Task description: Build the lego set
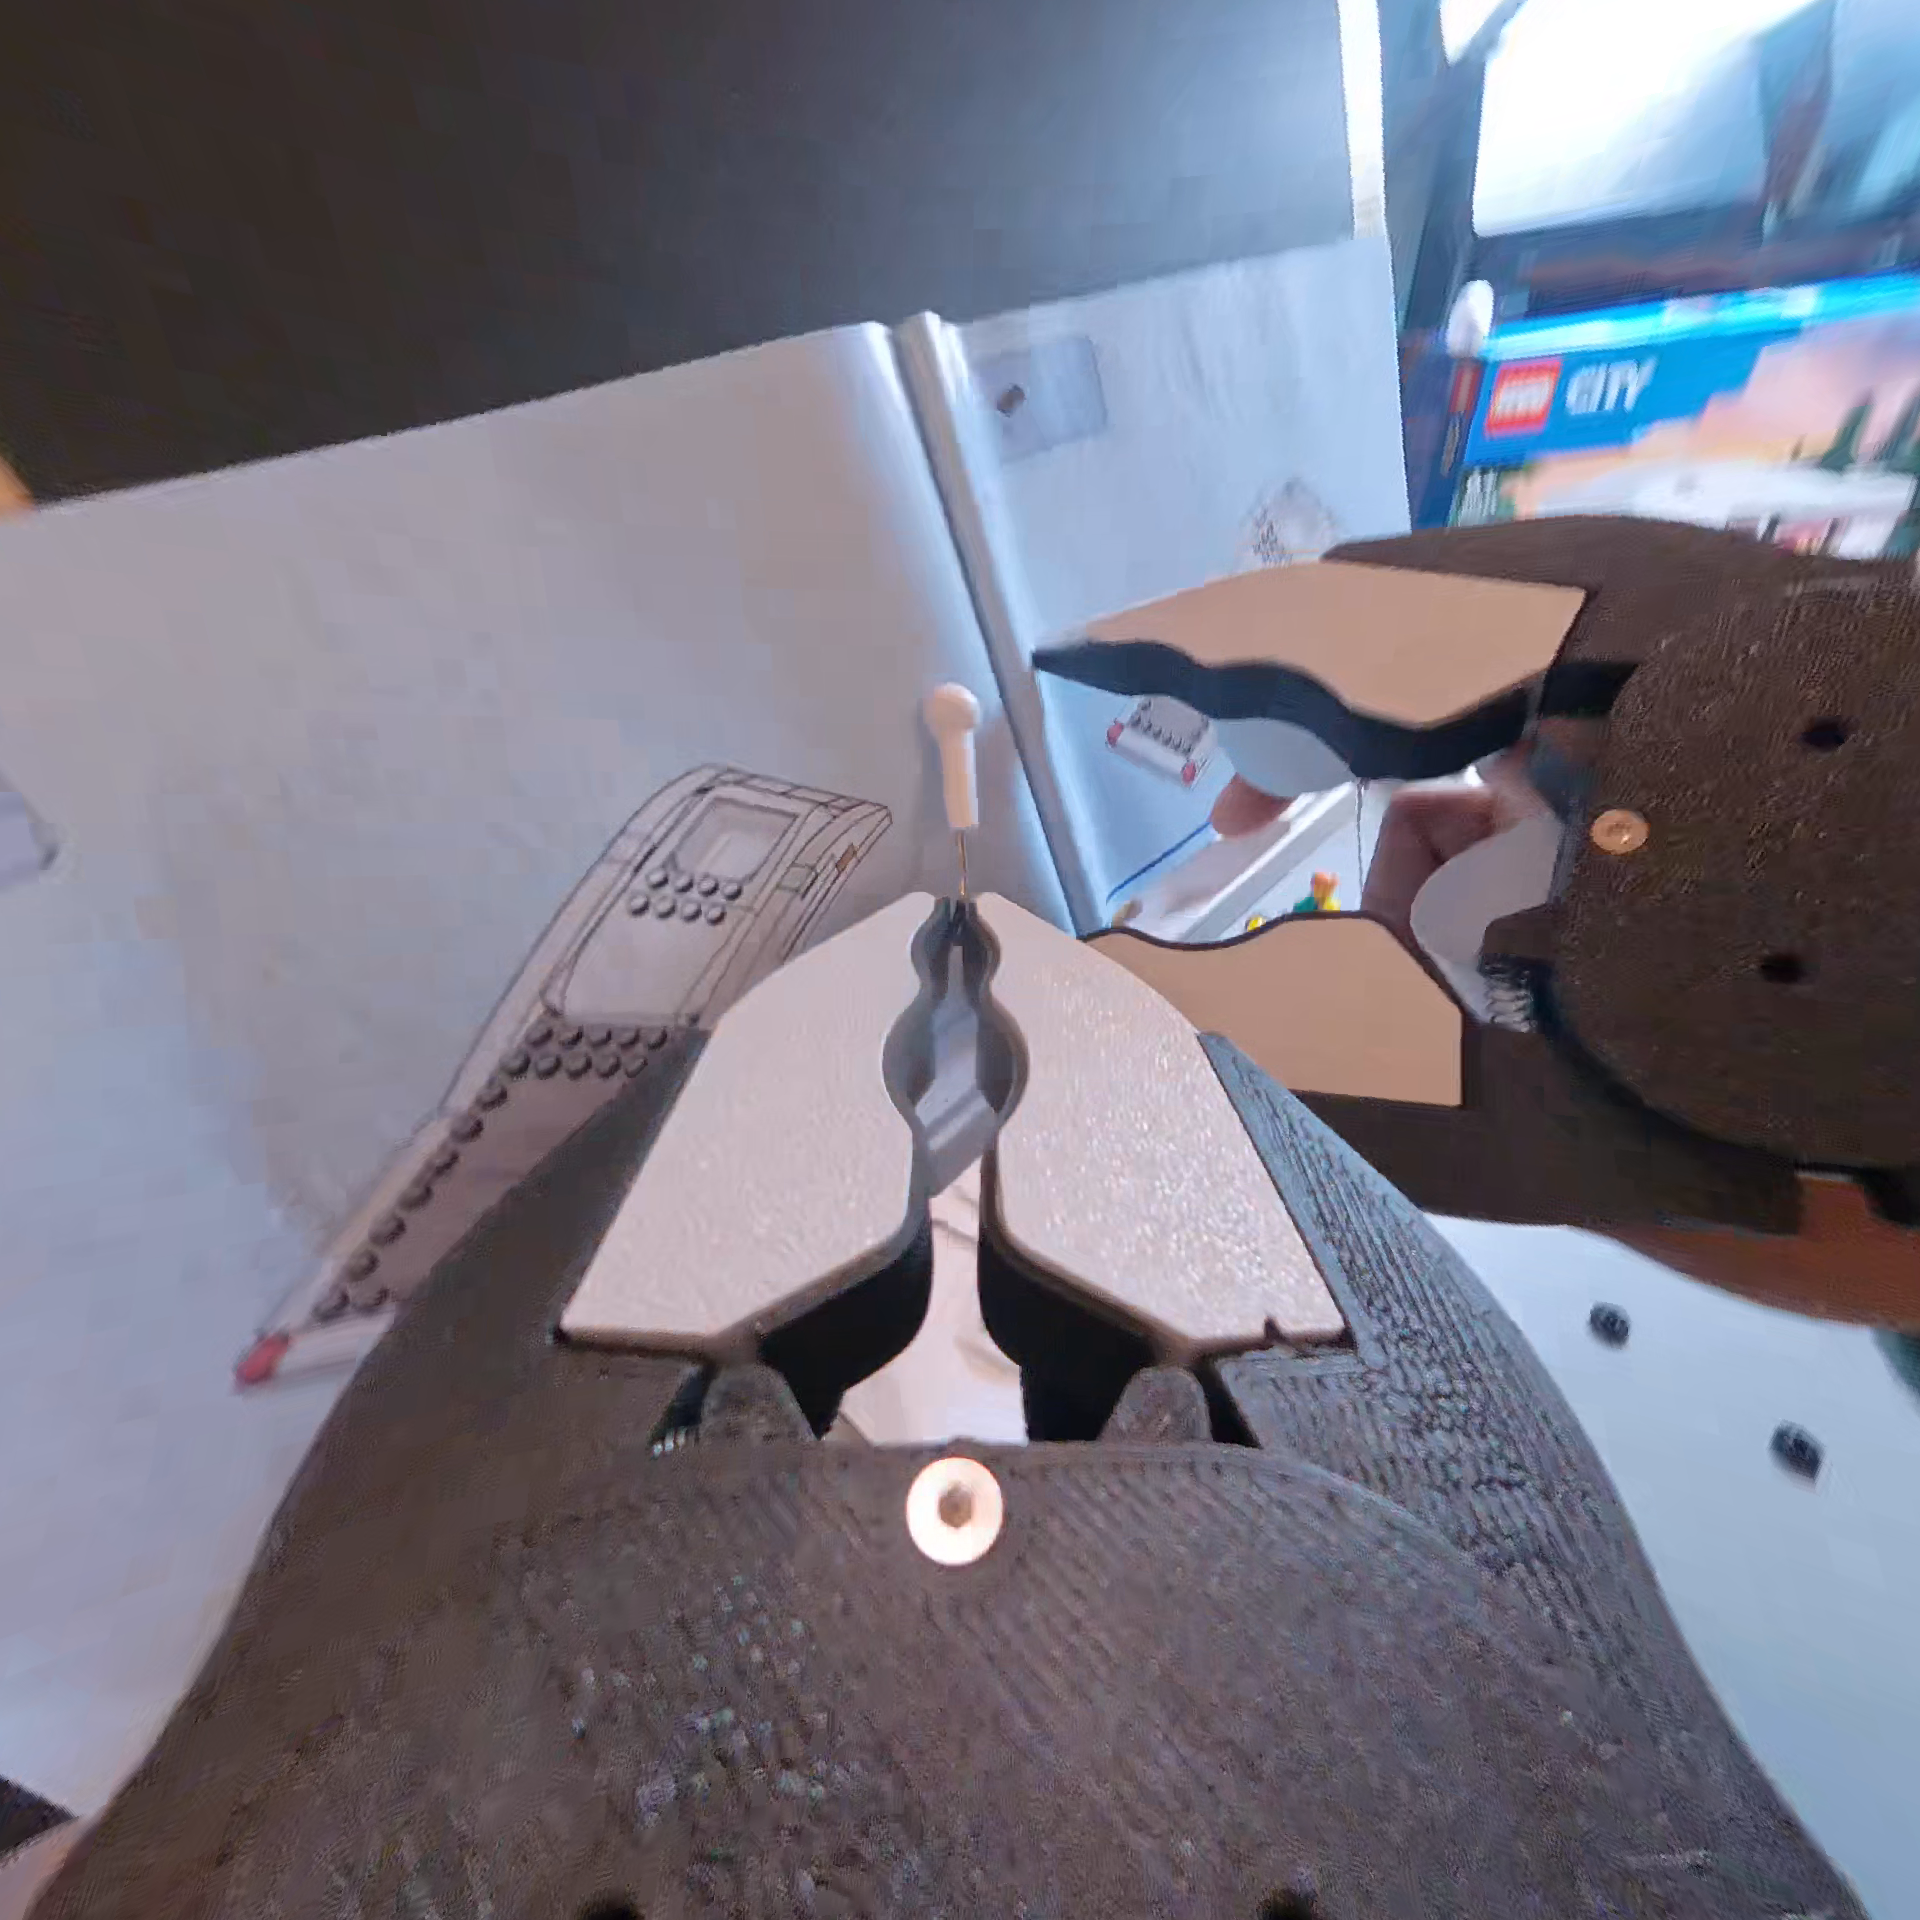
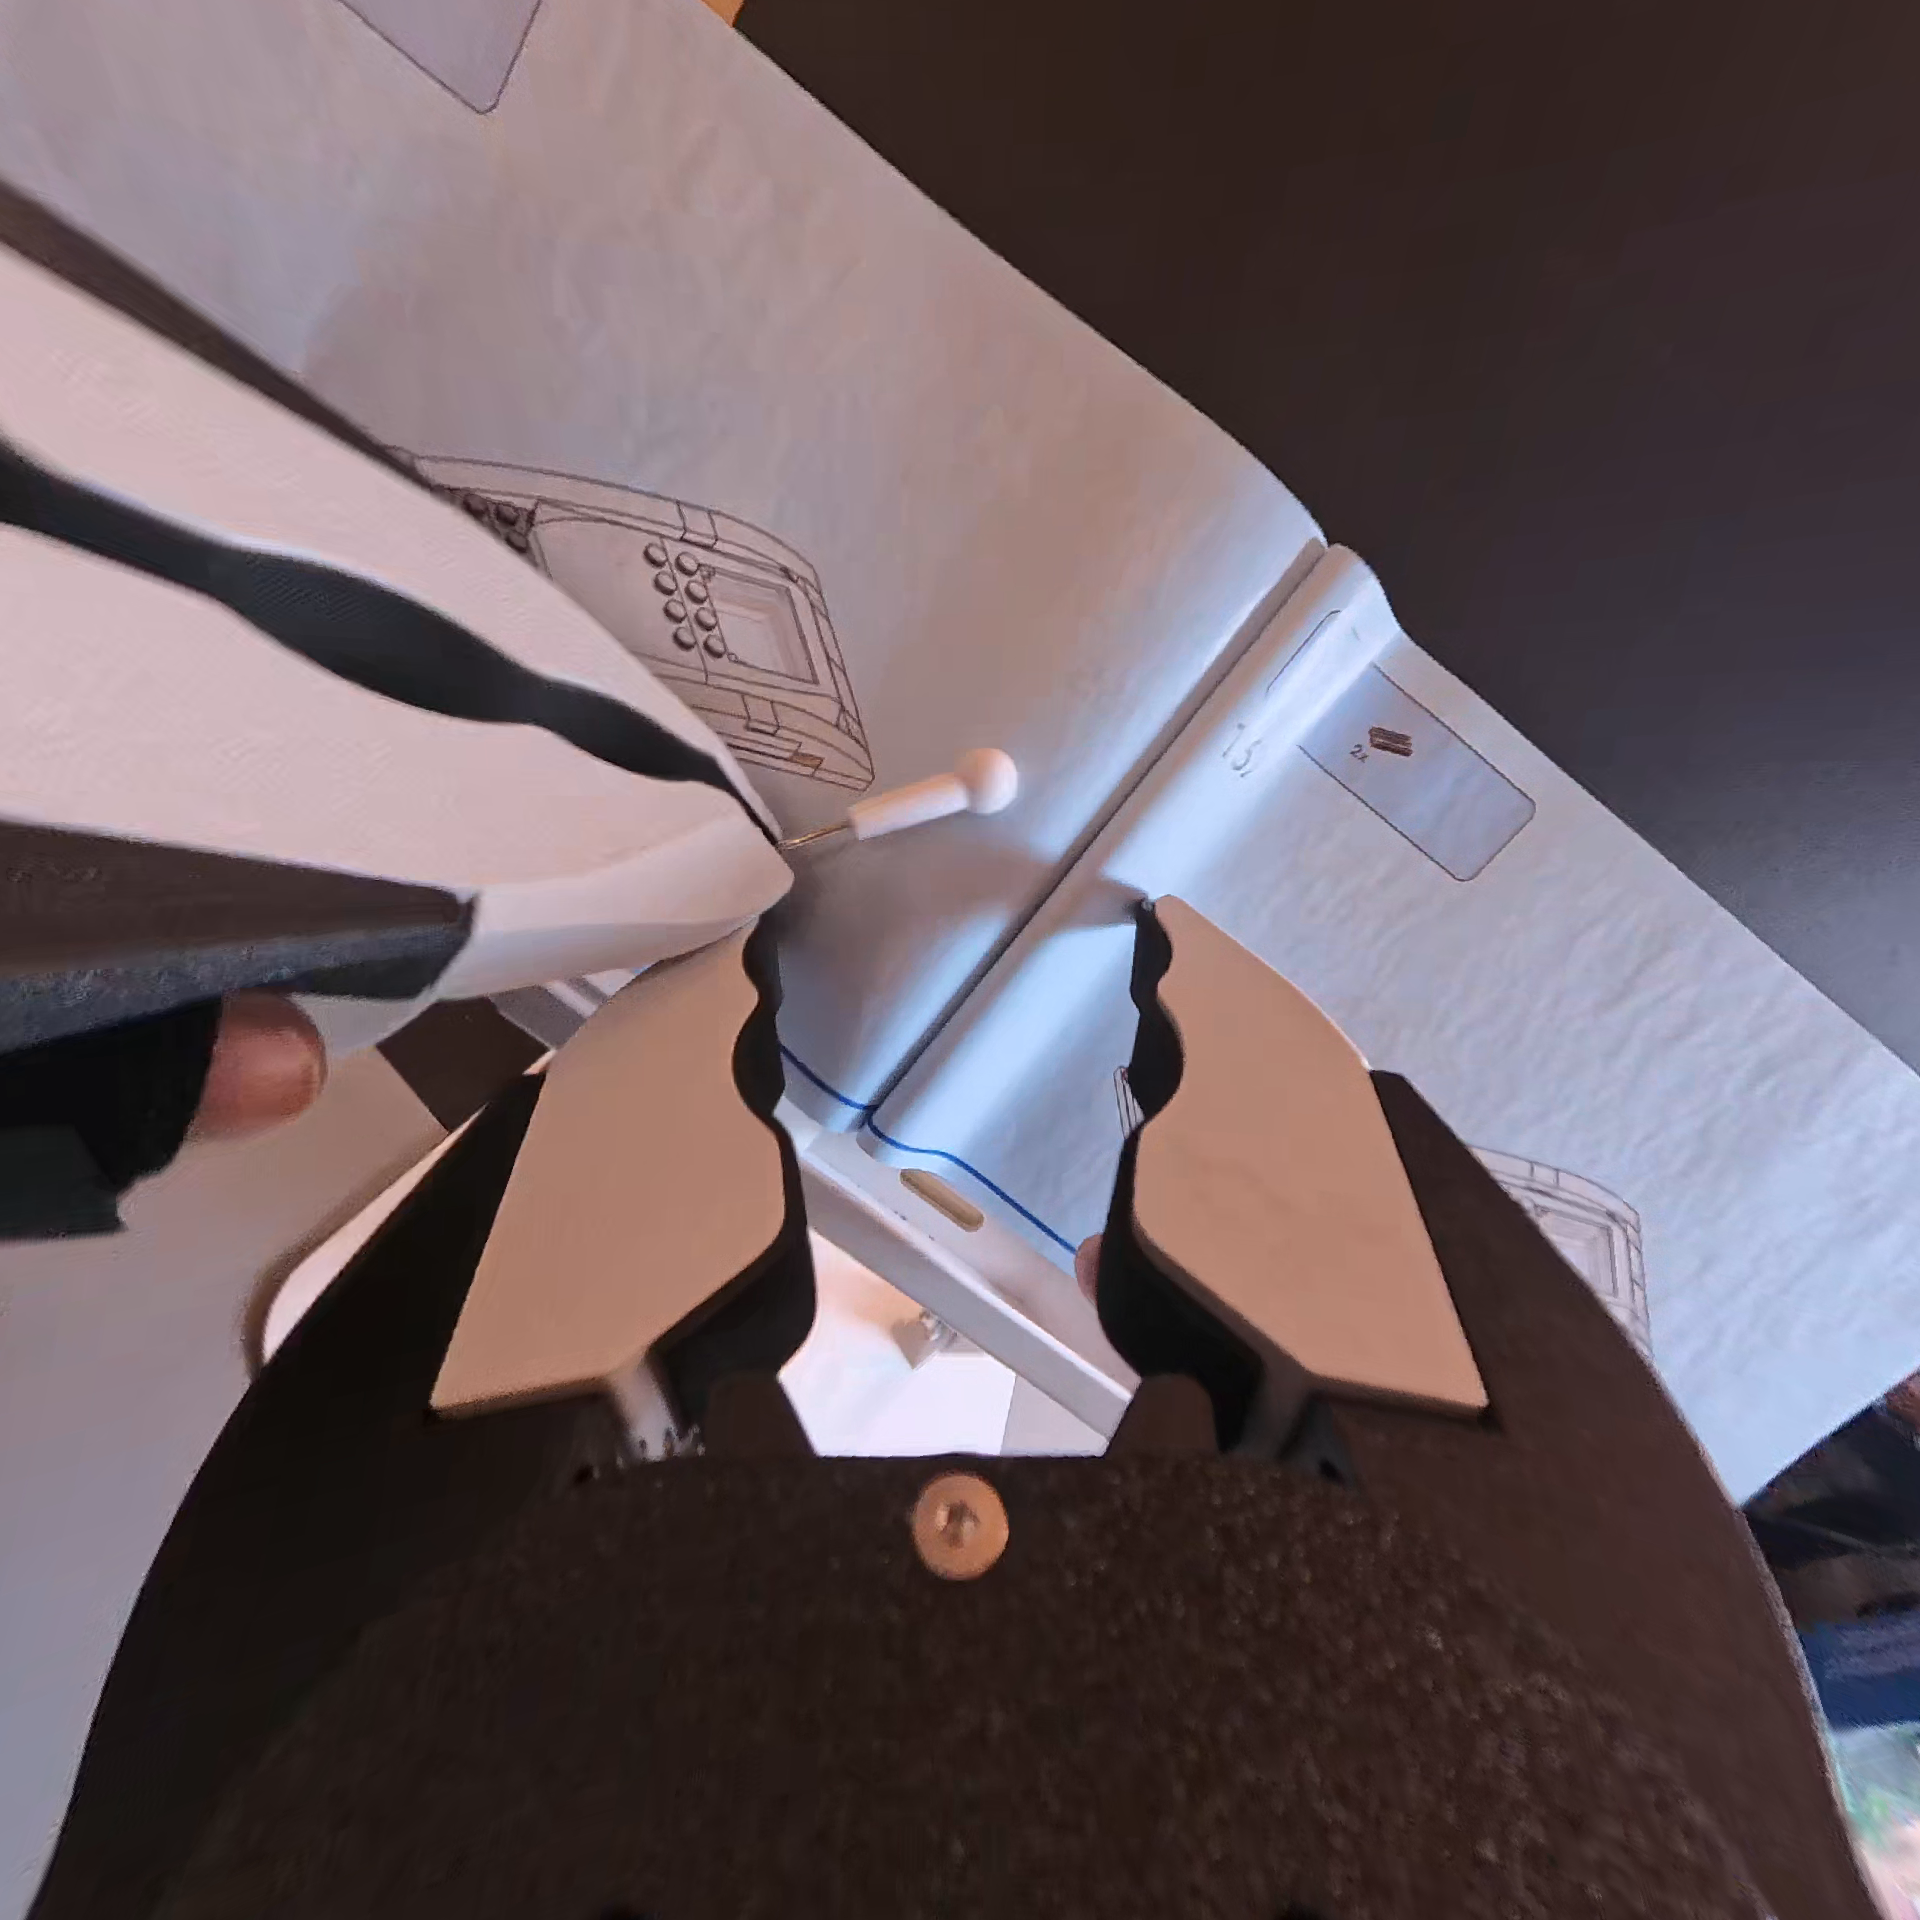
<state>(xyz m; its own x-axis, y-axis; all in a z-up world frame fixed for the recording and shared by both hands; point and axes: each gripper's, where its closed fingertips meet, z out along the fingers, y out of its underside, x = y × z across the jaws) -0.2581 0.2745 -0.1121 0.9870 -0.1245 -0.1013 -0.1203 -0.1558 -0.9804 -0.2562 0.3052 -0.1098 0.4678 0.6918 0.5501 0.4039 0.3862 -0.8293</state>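
Note:
My left gripper (image 1: 961,909) is shut on the thin metal stem of a small white ball-ended pin (image 1: 952,753), which sticks straight out past the fingertips. The right wrist view shows the same: the left gripper (image 2: 774,842) comes in from the left, with the white pin (image 2: 935,795) jutting from its closed tips. My right gripper (image 2: 956,935) is open and empty, just below and right of the pin. In the left wrist view it (image 1: 1070,800) reaches in from the right, its jaws wide apart beside my left fingertips. An open instruction booklet (image 1: 520,623) lies behind both.
The booklet (image 2: 1039,468) shows line drawings of a brick model, with its spine fold running between the pages. A blue toy box (image 1: 1662,416) stands at the back right. A small toy figure (image 1: 1322,891) is beyond the right gripper. A person's fingertip (image 2: 260,1060) shows at left. Left and right tips are no more than a few centimetres apart.

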